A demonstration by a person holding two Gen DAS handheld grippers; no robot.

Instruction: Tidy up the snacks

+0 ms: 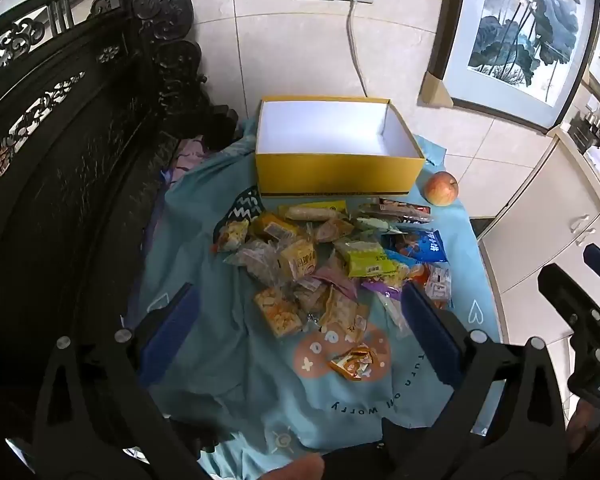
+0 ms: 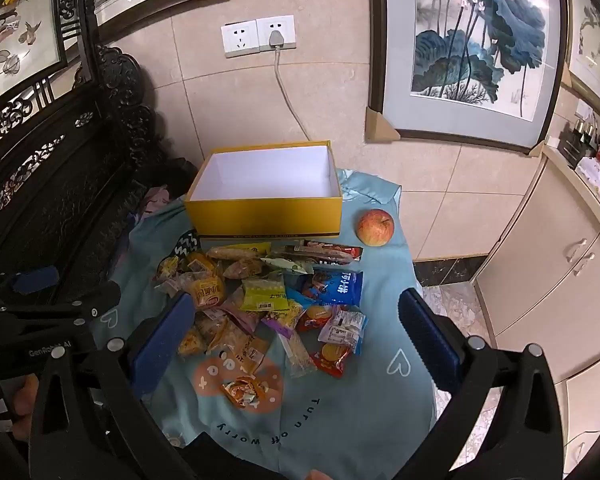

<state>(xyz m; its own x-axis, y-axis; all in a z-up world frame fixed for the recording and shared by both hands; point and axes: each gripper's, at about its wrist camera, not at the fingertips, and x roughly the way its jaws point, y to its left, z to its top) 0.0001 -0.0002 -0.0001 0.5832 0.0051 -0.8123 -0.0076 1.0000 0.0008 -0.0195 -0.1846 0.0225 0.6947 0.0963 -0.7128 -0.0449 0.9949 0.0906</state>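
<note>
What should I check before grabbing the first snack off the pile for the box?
1. Yellow box open and empty inside: ok.
2. Left gripper jaws wide, nothing held: ok.
3. Right gripper jaws wide, nothing held: ok.
4. Snack pile in front of box, in view: ok.
5. Apple apart from pile, right of box: ok.
6. Single packet free of overlaps: orange wrapper lies alone: ok.

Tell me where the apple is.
In both views the apple sits on the cloth, right of the yellow box, apart from the snacks.
</note>
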